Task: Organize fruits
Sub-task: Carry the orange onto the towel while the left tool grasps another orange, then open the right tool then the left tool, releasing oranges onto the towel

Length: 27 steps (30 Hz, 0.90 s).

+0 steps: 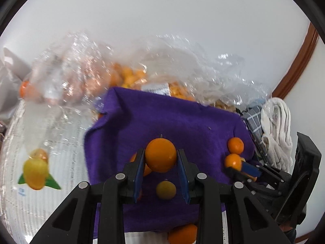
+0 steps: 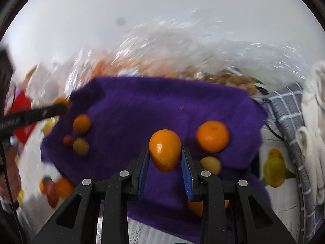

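At frame centre, the left claw [image 1: 160, 158] grips an orange [image 1: 160, 155] over the purple cloth [image 1: 162, 118]. The right claw [image 2: 165, 158] clamps another orange [image 2: 165, 150] at centre frame.

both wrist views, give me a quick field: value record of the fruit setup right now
left hand-held gripper: shut on an orange fruit, raised over the cloth
right hand-held gripper: shut on an oval orange fruit
surface: purple cloth on a fruit-print table cover
loose fruit on cloth: round orange, small yellow-green fruit, several more small ones
behind cloth: clear plastic bags holding orange fruit, blurred
right side: grey checked cloth and white fabric
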### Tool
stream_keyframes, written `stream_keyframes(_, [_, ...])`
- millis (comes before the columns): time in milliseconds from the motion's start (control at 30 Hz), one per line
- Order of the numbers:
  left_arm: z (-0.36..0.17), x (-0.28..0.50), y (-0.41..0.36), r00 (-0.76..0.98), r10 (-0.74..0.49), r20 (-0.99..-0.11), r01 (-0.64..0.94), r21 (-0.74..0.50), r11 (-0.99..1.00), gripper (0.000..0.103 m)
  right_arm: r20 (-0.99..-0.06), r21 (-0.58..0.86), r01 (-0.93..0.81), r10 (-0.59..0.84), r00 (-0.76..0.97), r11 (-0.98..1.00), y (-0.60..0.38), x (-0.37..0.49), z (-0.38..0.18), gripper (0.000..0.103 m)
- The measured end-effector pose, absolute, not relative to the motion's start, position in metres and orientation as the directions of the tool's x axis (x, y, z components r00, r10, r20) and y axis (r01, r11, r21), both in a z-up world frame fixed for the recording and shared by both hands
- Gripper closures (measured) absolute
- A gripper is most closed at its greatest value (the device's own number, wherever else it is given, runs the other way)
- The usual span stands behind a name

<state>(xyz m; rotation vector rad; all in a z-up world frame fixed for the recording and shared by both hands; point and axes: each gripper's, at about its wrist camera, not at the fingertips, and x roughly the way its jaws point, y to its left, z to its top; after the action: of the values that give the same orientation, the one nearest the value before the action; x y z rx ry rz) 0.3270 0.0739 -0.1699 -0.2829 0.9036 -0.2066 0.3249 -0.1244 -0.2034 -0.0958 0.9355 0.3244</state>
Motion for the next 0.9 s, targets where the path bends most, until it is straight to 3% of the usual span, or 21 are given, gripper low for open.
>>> stream_keyframes(467, [-0.197, 0.337, 0.048, 0.523, -0.3, -0.798, 0.083, -0.303, 0.949, 0.074, -0.838, 0.029, -0.306, 0.19, 0.512, 0.952, -0.124, 0.328, -0.214, 0.071])
stream_keyframes(633, [-0.198, 0.334, 0.047, 0.528, -0.292, -0.797, 0.079, -0.297, 0.952, 0.074, -0.821, 0.009, -0.291, 0.174, 0.545, 0.957, -0.131, 0.319, -0.198, 0.05])
stream_keyframes(767, [-0.191, 0.33, 0.048, 0.523, -0.287, -0.803, 0.077, -0.291, 0.954, 0.073, -0.807, -0.002, -0.269, 0.157, 0.57, 0.963, -0.134, 0.308, -0.183, 0.048])
stream_keyframes(833, [-0.183, 0.324, 0.05, 0.536, -0.295, -0.791, 0.085, -0.297, 0.951, 0.065, -0.801, 0.006, -0.259, 0.16, 0.577, 0.966, -0.136, 0.301, -0.177, 0.047])
stream_keyframes(900, [-0.174, 0.314, 0.054, 0.558, -0.299, -0.774, 0.088, -0.303, 0.949, 0.047, -0.796, 0.011, -0.253, 0.161, 0.583, 0.968, -0.135, 0.294, -0.173, 0.047])
